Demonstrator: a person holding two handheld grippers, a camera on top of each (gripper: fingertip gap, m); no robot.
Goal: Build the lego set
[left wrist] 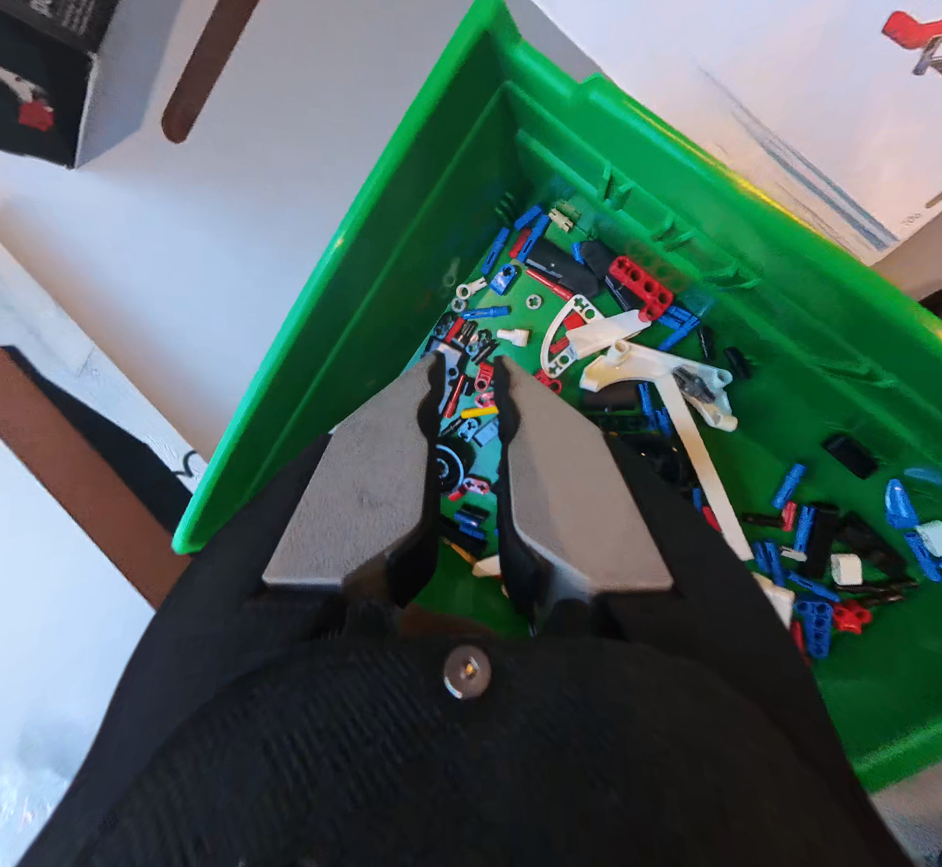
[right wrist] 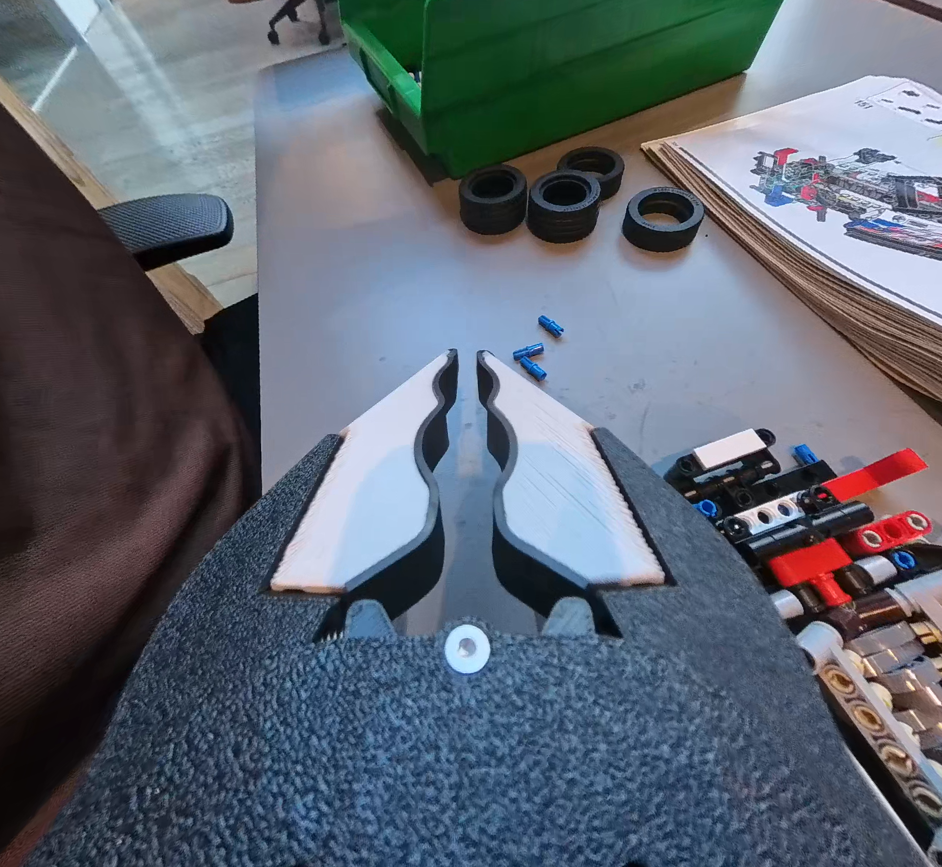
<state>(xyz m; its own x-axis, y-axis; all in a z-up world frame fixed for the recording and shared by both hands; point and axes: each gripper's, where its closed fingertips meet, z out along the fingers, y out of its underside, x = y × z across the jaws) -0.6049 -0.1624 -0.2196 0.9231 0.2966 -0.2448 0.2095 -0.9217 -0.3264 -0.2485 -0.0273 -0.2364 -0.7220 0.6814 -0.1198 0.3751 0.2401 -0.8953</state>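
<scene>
My left gripper (left wrist: pixel 468 361) is open by a small gap and empty. It hangs over the left part of a green bin (left wrist: pixel 357 256) that holds several loose Lego pieces: a red beam (left wrist: pixel 642 284), white panels (left wrist: pixel 637 363), and blue and black pins. My right gripper (right wrist: pixel 466 354) is open by a narrow gap and empty, low over the grey table (right wrist: pixel 357 282). Three blue pins (right wrist: pixel 530 358) lie just right of its tips. A partly built model (right wrist: pixel 815 536) in black, red and white lies at the lower right.
The green bin (right wrist: pixel 560 78) stands at the far side of the table, with several black tyres (right wrist: pixel 563 205) in front of it. An open instruction booklet (right wrist: pixel 815 231) lies at the right and also shows in the left wrist view (left wrist: pixel 764 52). A chair armrest (right wrist: pixel 168 225) and a person's brown clothing (right wrist: pixel 102 434) are at the left. There is about 40 cm between the tips of the two grippers.
</scene>
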